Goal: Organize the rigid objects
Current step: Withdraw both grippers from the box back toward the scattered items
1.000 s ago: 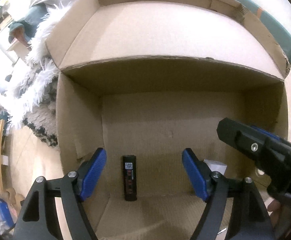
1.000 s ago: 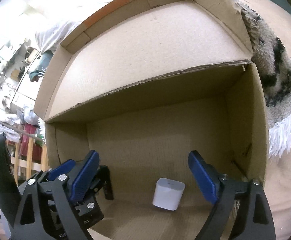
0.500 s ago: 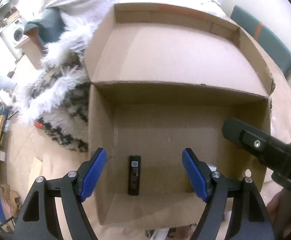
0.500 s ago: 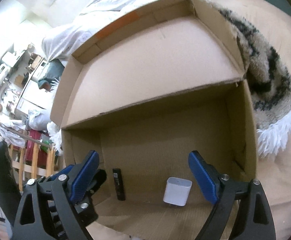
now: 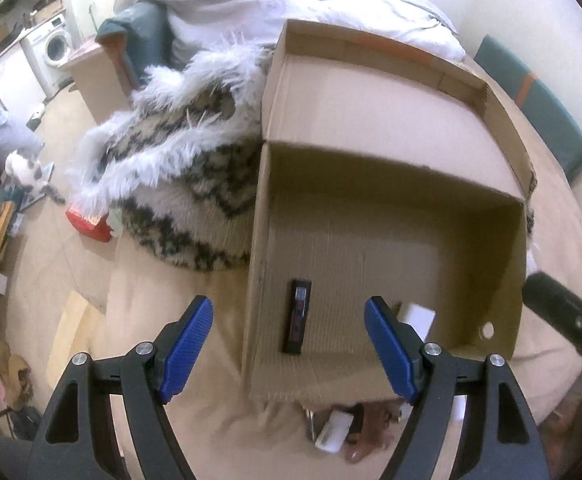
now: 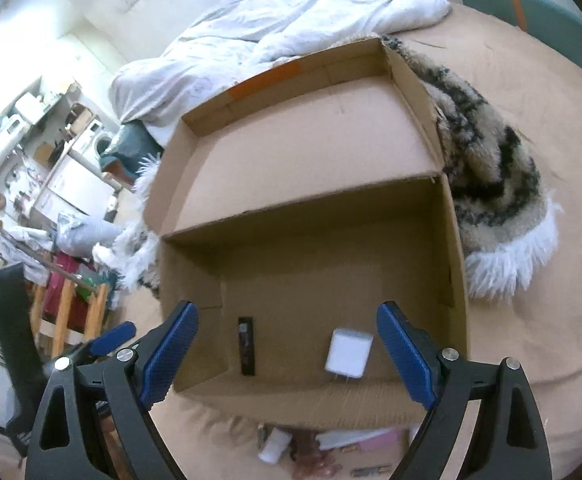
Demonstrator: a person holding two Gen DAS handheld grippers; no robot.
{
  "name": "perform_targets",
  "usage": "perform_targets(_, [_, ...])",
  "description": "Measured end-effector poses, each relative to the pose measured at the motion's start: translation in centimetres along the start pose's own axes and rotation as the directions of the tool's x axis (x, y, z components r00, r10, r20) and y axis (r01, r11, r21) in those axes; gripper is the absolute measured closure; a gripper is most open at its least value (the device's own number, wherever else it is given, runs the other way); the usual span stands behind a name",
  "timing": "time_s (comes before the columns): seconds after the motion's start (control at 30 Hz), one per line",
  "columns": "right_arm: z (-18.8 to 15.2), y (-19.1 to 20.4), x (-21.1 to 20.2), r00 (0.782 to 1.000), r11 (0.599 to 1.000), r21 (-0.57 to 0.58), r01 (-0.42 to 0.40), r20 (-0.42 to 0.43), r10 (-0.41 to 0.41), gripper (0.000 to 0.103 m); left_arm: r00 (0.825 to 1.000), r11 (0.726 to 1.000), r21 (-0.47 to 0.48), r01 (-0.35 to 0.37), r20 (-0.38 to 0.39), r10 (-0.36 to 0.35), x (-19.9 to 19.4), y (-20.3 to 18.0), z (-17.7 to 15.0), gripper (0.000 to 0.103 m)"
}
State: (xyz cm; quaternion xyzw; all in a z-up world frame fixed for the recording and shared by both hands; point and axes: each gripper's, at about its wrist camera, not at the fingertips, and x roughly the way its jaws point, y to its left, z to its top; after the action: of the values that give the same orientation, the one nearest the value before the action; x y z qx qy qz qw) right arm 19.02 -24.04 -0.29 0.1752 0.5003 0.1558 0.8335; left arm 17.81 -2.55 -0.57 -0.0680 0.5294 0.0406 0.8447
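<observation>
An open cardboard box (image 5: 391,152) (image 6: 311,128) sits on a tan bed cover. Inside lie a slim black device (image 5: 298,316) (image 6: 246,345) and a white charger block (image 5: 418,318) (image 6: 349,352). My left gripper (image 5: 289,346) is open and empty, above the box's near left corner. My right gripper (image 6: 287,354) is open and empty, above the box's near edge. Small loose items (image 5: 341,430) (image 6: 319,446) lie on the cover in front of the box, among them a white one; they are blurred.
A furry black-and-white blanket (image 5: 179,168) (image 6: 495,184) lies against the box's sides. A white duvet (image 6: 291,28) is behind the box. A red item (image 5: 89,220) lies left of the blanket. Room furniture stands off the bed to the left.
Both grippers have risen and pulled back out of the box. The whole box and the loose items in front of it have come into view. The black device and the charger stay inside.
</observation>
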Motion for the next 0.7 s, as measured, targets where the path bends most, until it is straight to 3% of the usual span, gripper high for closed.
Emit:
perform_targets(0.33, [-5.5,-1.4,-1.0,0.997,0.999,0.043,-0.010,-0.072,0.013,0.007,0.997,1.000,-0.012,0.029,-0.067,-0.030,-0.2,0.7,-4.7,0.027])
perform_targets(0.53, [-7.9,-3.0,0.0,0.992,0.994,0.104,0.044,-0.126,-0.030,0.007,0.993,0.999,-0.035,0.013,-0.114,-0.017,1.0,1.3,-7.1,0.027])
perform_targets(0.6, [-8.0,-3.4,-0.2,0.994,0.991,0.131,0.001,-0.111,0.014,0.007,0.992,0.999,-0.053,0.007,-0.128,-0.014,1.5,1.7,-7.6,0.027])
perform_targets(0.7, [-8.5,-3.9,-0.1,0.990,0.989,0.127,0.079,-0.129,-0.063,0.007,0.992,0.997,-0.075,0.002,-0.128,-0.012,1.8,2.5,-7.9,0.027])
